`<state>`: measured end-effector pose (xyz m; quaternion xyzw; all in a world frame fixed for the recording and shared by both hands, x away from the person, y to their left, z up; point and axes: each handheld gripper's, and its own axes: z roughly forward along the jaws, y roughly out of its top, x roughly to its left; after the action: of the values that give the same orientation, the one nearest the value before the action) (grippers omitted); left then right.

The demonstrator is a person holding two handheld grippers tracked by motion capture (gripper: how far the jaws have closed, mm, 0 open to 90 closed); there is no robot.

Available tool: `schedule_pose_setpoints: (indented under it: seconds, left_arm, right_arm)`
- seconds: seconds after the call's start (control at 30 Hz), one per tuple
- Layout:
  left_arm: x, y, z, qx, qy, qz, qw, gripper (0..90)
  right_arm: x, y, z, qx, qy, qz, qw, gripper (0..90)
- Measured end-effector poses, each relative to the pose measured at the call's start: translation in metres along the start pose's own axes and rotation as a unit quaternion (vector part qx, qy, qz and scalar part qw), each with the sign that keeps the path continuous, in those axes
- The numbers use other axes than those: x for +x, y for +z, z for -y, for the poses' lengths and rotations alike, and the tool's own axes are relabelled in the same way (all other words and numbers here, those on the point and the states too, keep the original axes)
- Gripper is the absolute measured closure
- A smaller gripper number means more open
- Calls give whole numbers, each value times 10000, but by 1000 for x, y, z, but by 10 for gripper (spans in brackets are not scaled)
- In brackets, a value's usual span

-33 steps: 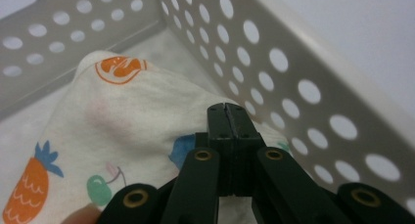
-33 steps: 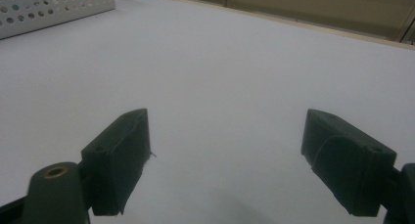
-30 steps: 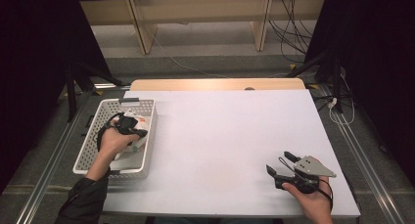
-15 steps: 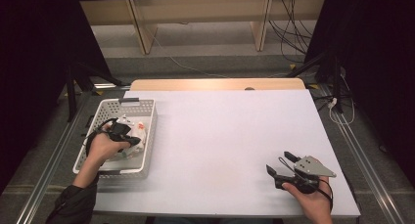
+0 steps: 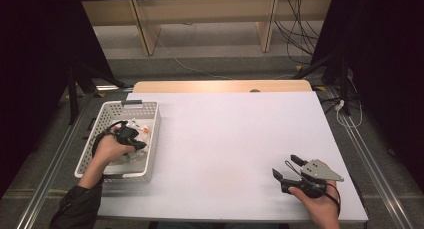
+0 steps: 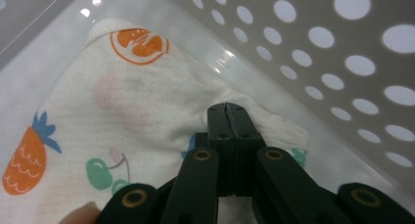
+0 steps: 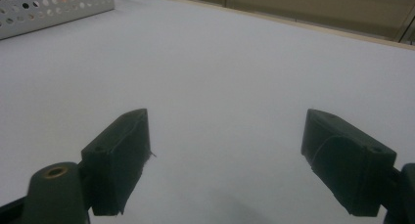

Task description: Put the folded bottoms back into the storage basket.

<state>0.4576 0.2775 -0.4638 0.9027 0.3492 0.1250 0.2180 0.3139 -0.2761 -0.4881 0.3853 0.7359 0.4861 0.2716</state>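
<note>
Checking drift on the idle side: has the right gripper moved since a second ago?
No. The right gripper sits at the same spot near the table's near right corner, jaws open, as in both earlier high views.

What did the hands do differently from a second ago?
The left gripper slid a little toward the near end of the white basket and sits low in it, jaws shut at the fruit-print cloth. Whether they pinch the cloth is unclear. The right gripper stayed put on the table, jaws open and empty.
</note>
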Motion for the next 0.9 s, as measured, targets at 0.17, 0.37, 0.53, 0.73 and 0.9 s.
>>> schedule_pose_setpoints:
  seconds: [0.17,0.37,0.53,0.73,0.9]
  left_arm:
    - [0,-4,-1,-146,48,-100,9998,850]
    - [-2,-26,3,-1098,-472,-647,9907,604]
    - [-9,-46,5,-1930,-967,-805,9731,441]
    - [-31,-60,4,-2411,-958,-521,9644,321]
    - [-48,-65,1,-2506,-901,-196,9637,235]
  right_arm:
    - [0,0,0,-36,-5,-4,10000,191]
    - [0,0,0,-25,-12,2,10000,190]
    - [0,-1,-1,16,-20,18,10000,190]
    - [0,-1,-1,16,-18,16,10000,190]
    - [0,-1,-1,4,-28,17,10000,190]
